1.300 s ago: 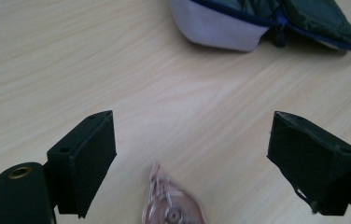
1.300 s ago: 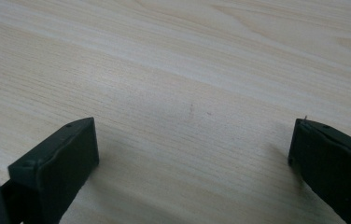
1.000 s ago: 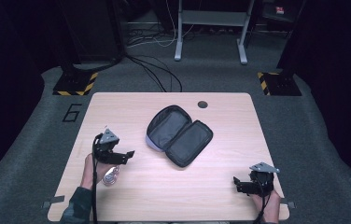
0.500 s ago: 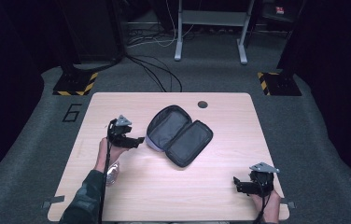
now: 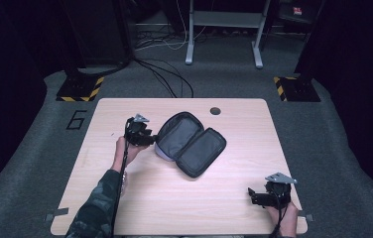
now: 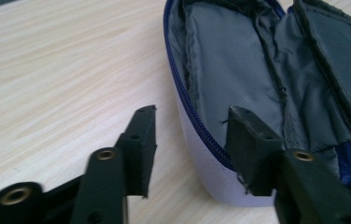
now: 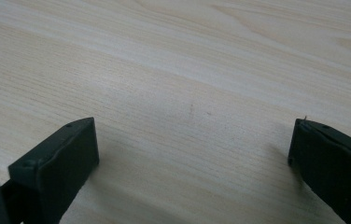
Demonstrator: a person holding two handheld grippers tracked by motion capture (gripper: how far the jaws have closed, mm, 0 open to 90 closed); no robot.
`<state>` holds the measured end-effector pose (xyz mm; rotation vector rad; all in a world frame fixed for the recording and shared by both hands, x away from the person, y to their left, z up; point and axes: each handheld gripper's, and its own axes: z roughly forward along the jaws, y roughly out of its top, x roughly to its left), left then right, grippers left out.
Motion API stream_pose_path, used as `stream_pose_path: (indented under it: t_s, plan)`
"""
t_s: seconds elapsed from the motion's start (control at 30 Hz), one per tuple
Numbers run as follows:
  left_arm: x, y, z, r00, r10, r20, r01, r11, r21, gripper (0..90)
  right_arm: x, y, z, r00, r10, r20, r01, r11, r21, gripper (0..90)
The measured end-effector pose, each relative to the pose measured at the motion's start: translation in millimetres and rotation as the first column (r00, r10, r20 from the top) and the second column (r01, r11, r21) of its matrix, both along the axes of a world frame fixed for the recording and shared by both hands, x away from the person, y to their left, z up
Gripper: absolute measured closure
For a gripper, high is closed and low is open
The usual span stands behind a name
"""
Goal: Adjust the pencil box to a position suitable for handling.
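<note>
Pouch (image 5: pixel 190 144): dark, unzipped, grey lining, blue zip, pale outer wall. Left gripper (image 6: pixel 190 123) jaws closing, straddling its wall, not yet pressing. Right gripper (image 7: pixel 190 135) agape over table (image 5: pixel 234 208).

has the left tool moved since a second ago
Yes. The left tool went up the table toward the open pouch; its jaws have just been closing, straddling the pouch's wall.

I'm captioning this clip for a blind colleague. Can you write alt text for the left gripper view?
The left tool straddles the near rim of an open pouch with grey lining and a blue zip: one black jaw is inside it, the other outside over the pale wooden table. The jaws have just been closing, and a gap remains beside the outer jaw.
</note>
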<state>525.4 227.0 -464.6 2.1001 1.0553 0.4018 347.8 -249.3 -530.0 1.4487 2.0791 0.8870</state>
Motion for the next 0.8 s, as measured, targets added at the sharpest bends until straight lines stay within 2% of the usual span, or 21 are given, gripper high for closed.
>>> stream_pose_path:
  t_s: [0.1, 0.13, 0.17, 0.27, 0.57, 0.63, 0.7, 0.8]
  plan:
    - [0.2, -3.3, -3.3, 0.9998, 0.007, -0.017, -0.006, 0.9996, 0.029, 66.5, 0.0, 0.0, -0.1, 1.0, 0.0, 0.001, 0.0, 1.0, 0.0, 1.3]
    - [0.1, -3.1, -3.6, 0.9997, -0.004, -0.025, 0.005, 0.9989, 0.047, 70.9, 0.0, 0.0, 0.0, 1.0, 0.0, 0.0, 0.0, 1.0, 0.0, 1.3]
    - [-0.6, -4.6, -5.4, 0.9998, 0.007, -0.021, -0.006, 0.9993, 0.036, 74.0, 0.0, 0.0, 0.0, 1.0, 0.0, 0.001, 0.0, 1.0, 0.0, 1.3]
    - [-3.2, -5.9, -9.4, 0.9992, -0.005, -0.039, 0.008, 0.998, 0.063, 79.0, 0.0, 0.0, -0.1, 1.0, 0.0, 0.001, 0.0, 1.0, 0.0, 1.3]
    - [-9.3, -2.2, -13.5, 0.995, 0.029, -0.095, -0.026, 0.9992, 0.031, 82.9, 0.0, 0.0, -0.1, 1.0, 0.0, 0.002, 0.0, 1.0, 0.0, 1.3]
    - [-14.1, -2.4, -13.0, 0.9962, 0.024, -0.084, -0.022, 0.9995, 0.025, 82.7, -0.1, 0.2, -0.1, 1.0, -0.002, 0.001, 0.002, 1.0, 0.001, 1.3]
    - [-21.7, -3.6, -14.3, 0.9972, 0.006, -0.074, -0.003, 0.9989, 0.046, 82.7, -0.3, 0.3, 0.1, 1.0, -0.003, -0.003, 0.003, 1.0, 0.001, 1.3]
    - [-28.8, -0.6, -15.3, 0.9966, 0.003, -0.082, -0.001, 0.9995, 0.031, 82.2, -0.3, 0.0, 0.3, 1.0, 0.001, -0.002, -0.001, 1.0, -0.003, 1.3]
